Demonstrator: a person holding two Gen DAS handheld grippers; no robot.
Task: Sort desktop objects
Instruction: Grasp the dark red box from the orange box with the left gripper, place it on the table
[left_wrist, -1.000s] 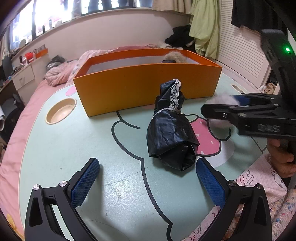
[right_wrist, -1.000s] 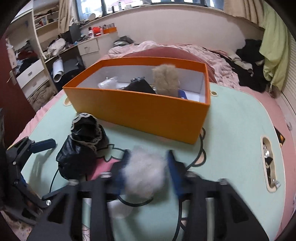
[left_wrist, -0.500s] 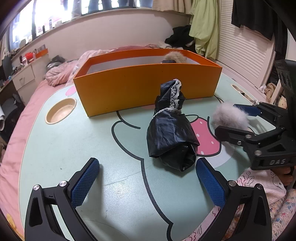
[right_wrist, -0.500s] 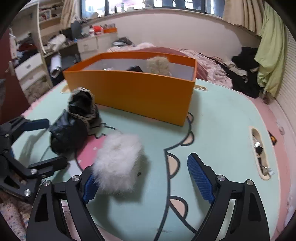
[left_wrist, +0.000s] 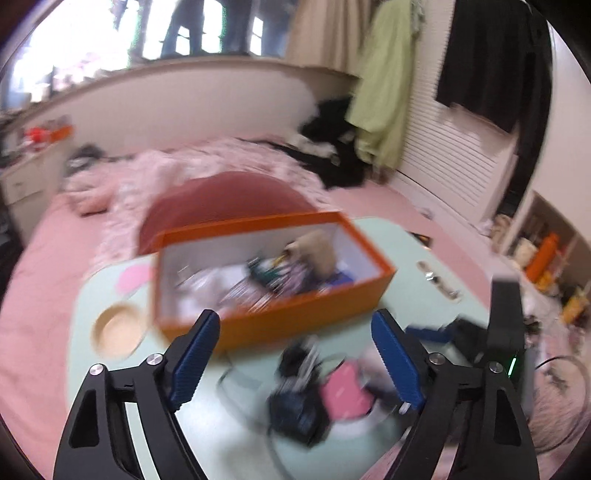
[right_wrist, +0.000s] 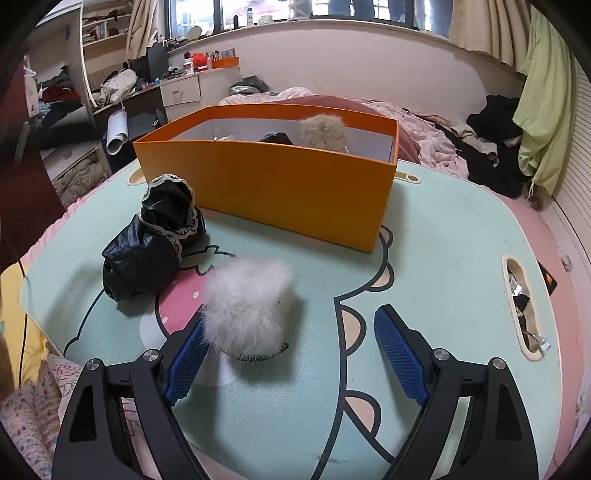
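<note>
A white fluffy ball (right_wrist: 251, 306) lies on the mint-green table (right_wrist: 443, 240). It leans against the left finger (right_wrist: 188, 362) of my right gripper (right_wrist: 291, 354), which is open; the other finger stands well clear of it. A black bundle with lace trim (right_wrist: 155, 236) sits to its left, in front of the orange box (right_wrist: 273, 184). In the blurred left wrist view, my left gripper (left_wrist: 295, 358) hangs above the table with its jaws closing and nothing between them. Below it are the black bundle (left_wrist: 299, 402) and the orange box (left_wrist: 273, 280), which holds several things.
A beige fluffy thing (right_wrist: 325, 131) stands in the box. The table has a round cup recess (left_wrist: 118, 332) on the left and a slot with small items (right_wrist: 524, 306) on the right. A bed with pink bedding (right_wrist: 424, 129) lies behind it.
The left gripper has risen above the black bundle, now looks down into the box, and its jaws have narrowed. The right gripper let the white ball down onto the table and opened.
</note>
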